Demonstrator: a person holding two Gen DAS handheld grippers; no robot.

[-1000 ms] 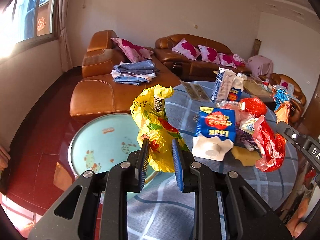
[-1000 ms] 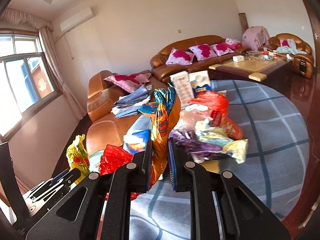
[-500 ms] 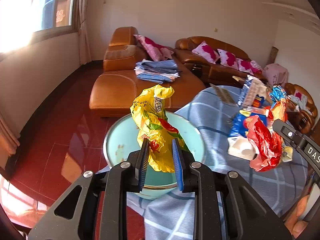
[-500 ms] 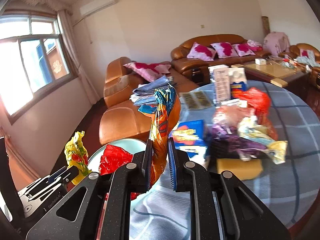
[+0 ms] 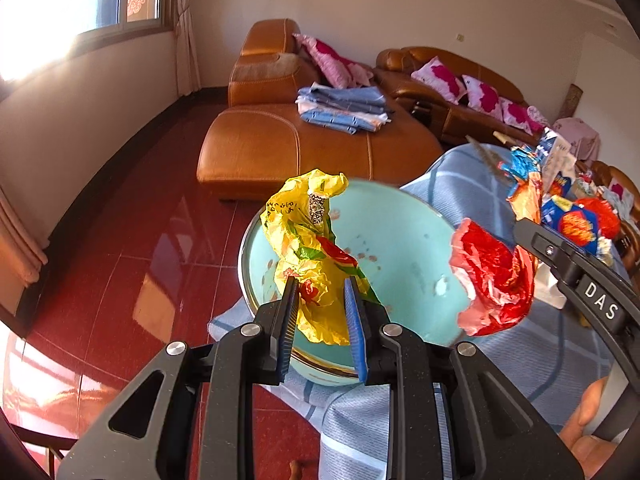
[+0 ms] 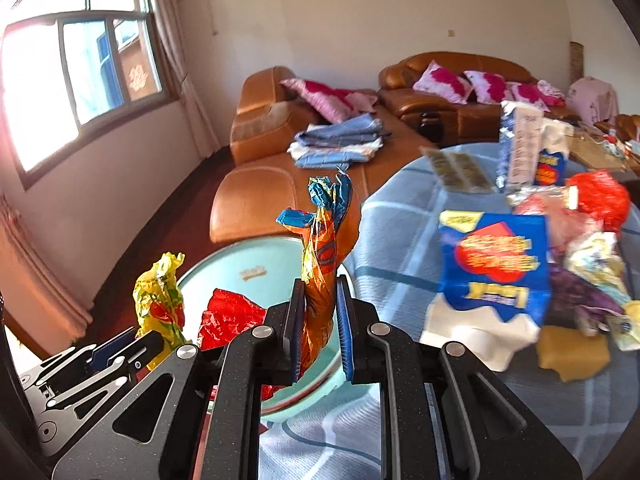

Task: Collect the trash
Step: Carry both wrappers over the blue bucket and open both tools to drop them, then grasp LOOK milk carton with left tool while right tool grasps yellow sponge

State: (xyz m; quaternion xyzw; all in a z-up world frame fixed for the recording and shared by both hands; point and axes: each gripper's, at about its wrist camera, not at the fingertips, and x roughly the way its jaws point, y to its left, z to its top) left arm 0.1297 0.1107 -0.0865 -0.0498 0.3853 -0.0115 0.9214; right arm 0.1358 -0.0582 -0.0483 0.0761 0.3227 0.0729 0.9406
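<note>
My left gripper [image 5: 320, 292] is shut on a crumpled yellow wrapper [image 5: 308, 240] and holds it over the pale blue basin [image 5: 400, 248]. My right gripper [image 6: 318, 292] is shut on an orange and blue snack wrapper [image 6: 322, 248], with a red plastic bag [image 6: 228, 318] hanging beside it, above the basin's [image 6: 256, 256] rim. In the left wrist view the red bag [image 5: 492, 280] and the orange wrapper [image 5: 526, 196] hang at the right over the basin. The left gripper with the yellow wrapper [image 6: 160, 300] shows at the lower left of the right wrist view.
More trash lies on the round table with a blue checked cloth [image 6: 404, 236]: a blue snack bag [image 6: 496, 264], a red bag [image 6: 600, 196], a yellow sponge [image 6: 572, 354], cartons [image 6: 524, 144]. A brown leather sofa [image 5: 280, 140] holds folded clothes [image 5: 344, 114]. Red tiled floor [image 5: 120, 260] lies at the left.
Both grippers have swung left from over the table towards the basin, each still holding its wrapper. The basin now sits right under them.
</note>
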